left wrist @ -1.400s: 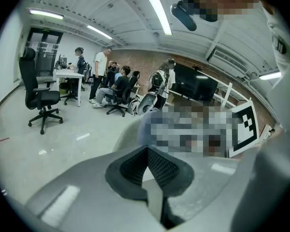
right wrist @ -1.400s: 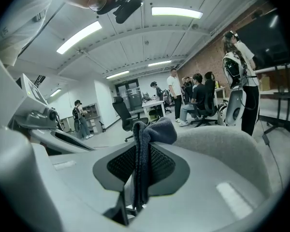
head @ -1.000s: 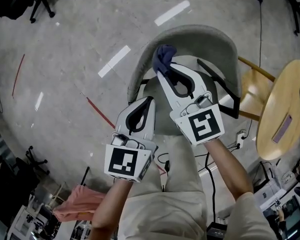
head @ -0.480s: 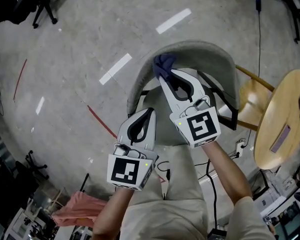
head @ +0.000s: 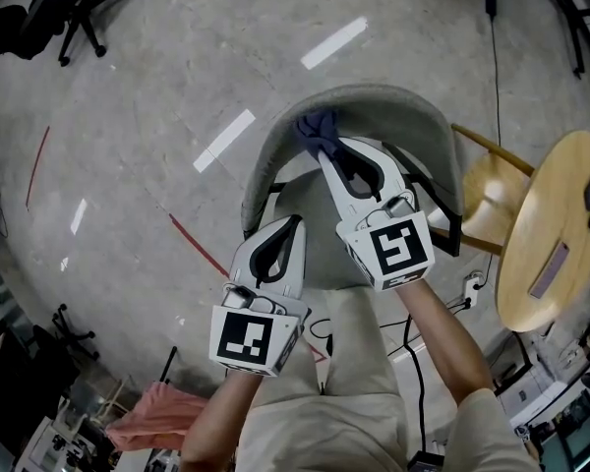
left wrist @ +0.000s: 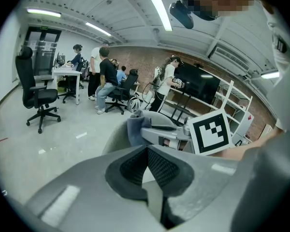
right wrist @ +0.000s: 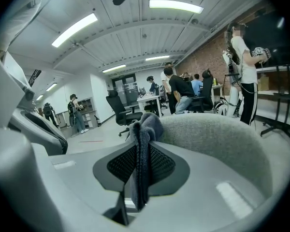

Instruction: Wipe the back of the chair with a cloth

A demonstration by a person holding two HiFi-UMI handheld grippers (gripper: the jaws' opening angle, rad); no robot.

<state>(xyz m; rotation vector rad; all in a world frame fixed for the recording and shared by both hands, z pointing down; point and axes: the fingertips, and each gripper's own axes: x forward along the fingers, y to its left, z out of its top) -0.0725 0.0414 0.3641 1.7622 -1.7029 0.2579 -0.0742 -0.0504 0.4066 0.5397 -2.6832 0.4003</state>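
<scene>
- Holds the right gripper (head: 324,153) stretched forward over the seat, with the forearm extended and the tips up at the left part of the back of the chair (head: 403,101).
- Pinches the dark blue cloth (head: 316,126) firmly between the right jaws, with a fold hanging down between the pads and a bunch standing out past the tips.
- Puts this bunch against the grey chair back, just at its top rim.
- Holds the left gripper (head: 295,222) lower and nearer to the body, at the left side of the seat, pointing forward.
- Shows the left jaws pressed together, with nothing between them.
- Counts two grippers, one cloth and one chair.
- Counts also one round wooden worktop (head: 560,214) at the right, well apart from the cloth.
</scene>
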